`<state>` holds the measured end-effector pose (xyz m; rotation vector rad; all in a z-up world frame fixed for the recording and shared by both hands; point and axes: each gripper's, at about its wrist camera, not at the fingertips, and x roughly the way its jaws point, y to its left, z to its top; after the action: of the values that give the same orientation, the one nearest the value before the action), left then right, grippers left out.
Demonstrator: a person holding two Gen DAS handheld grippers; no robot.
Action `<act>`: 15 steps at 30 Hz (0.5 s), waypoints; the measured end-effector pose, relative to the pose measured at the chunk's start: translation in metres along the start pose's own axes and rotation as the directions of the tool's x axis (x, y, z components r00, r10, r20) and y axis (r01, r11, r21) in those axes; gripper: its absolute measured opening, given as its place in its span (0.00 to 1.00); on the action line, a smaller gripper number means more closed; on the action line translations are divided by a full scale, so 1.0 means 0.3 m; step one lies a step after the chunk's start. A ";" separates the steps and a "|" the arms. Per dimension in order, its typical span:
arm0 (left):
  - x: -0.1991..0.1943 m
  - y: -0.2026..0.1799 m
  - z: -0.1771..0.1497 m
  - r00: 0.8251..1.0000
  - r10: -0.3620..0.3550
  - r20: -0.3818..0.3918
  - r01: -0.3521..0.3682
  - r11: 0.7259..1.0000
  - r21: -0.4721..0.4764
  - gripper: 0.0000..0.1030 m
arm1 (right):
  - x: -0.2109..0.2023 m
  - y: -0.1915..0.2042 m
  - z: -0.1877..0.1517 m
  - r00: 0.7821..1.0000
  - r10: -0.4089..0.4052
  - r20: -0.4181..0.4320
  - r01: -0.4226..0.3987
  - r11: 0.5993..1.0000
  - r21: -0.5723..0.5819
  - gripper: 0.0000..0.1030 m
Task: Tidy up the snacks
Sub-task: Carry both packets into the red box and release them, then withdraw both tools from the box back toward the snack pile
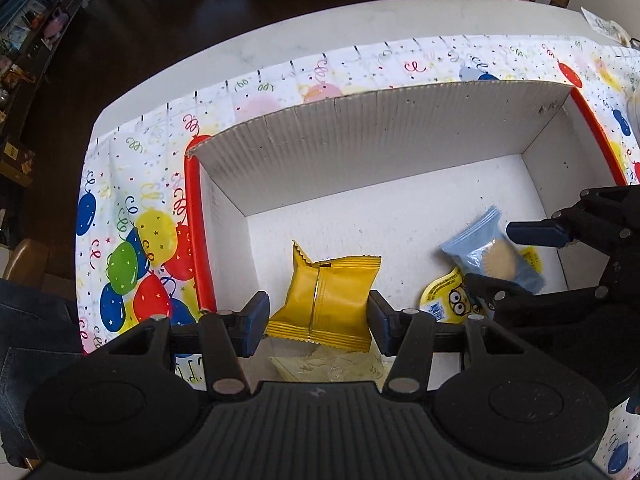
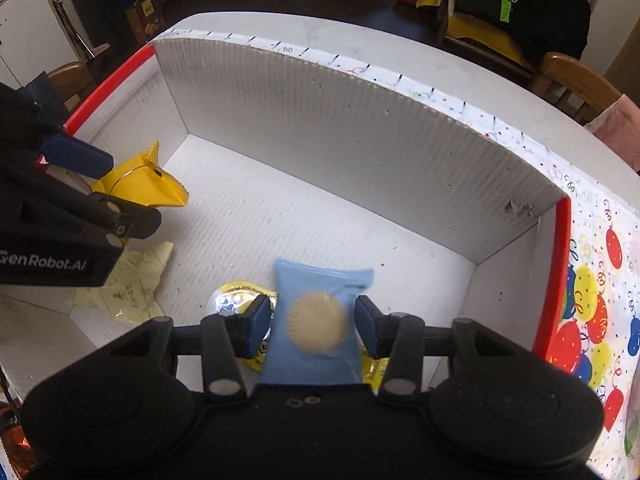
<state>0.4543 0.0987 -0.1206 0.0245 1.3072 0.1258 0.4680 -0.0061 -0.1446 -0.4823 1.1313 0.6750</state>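
Note:
A white cardboard box with a red rim stands on a balloon-print cloth. Over its near left part my left gripper is shut on a yellow snack packet, pads pressing both sides. To the right, my right gripper is shut on a light blue packet with a round biscuit picture. In the right wrist view the blue packet sits between the right gripper's pads inside the box. The left gripper with the yellow packet is at the left.
On the box floor lie a pale yellow wrapper and a yellow cartoon-lidded cup. The far half of the box floor is bare. The cloth covers a white table; wooden chairs stand beyond it. A person's jeans show at the left.

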 end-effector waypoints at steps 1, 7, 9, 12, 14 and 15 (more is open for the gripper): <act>0.003 0.001 0.001 1.000 -0.002 -0.004 0.002 1.000 -0.001 0.51 | 0.001 -0.001 -0.001 1.000 0.004 -0.001 -0.004 1.000 0.001 0.44; 0.011 0.011 0.004 1.000 -0.012 -0.021 0.012 1.000 -0.017 0.52 | -0.012 -0.015 -0.003 1.000 0.013 0.012 -0.013 1.000 0.022 0.47; 0.007 0.016 0.001 1.000 -0.025 -0.017 0.025 0.999 -0.031 0.55 | -0.027 -0.015 -0.010 0.999 0.022 0.025 -0.023 0.999 0.028 0.50; -0.010 0.022 -0.007 0.999 -0.039 -0.003 0.039 0.998 -0.050 0.55 | -0.052 -0.010 -0.013 0.999 0.029 0.042 -0.031 0.999 0.034 0.51; -0.026 0.025 -0.015 0.999 -0.041 0.011 0.042 0.997 -0.057 0.56 | -0.077 -0.011 -0.020 0.998 0.033 0.061 -0.035 0.999 0.040 0.52; -0.035 0.027 -0.022 0.999 -0.041 0.020 0.042 0.997 -0.061 0.56 | -0.092 -0.015 -0.019 0.997 0.035 0.068 -0.038 0.998 0.045 0.52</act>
<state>0.4447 0.1054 -0.1114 -0.0533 1.2840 0.1301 0.4600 -0.0198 -0.1208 -0.3978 1.0923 0.6908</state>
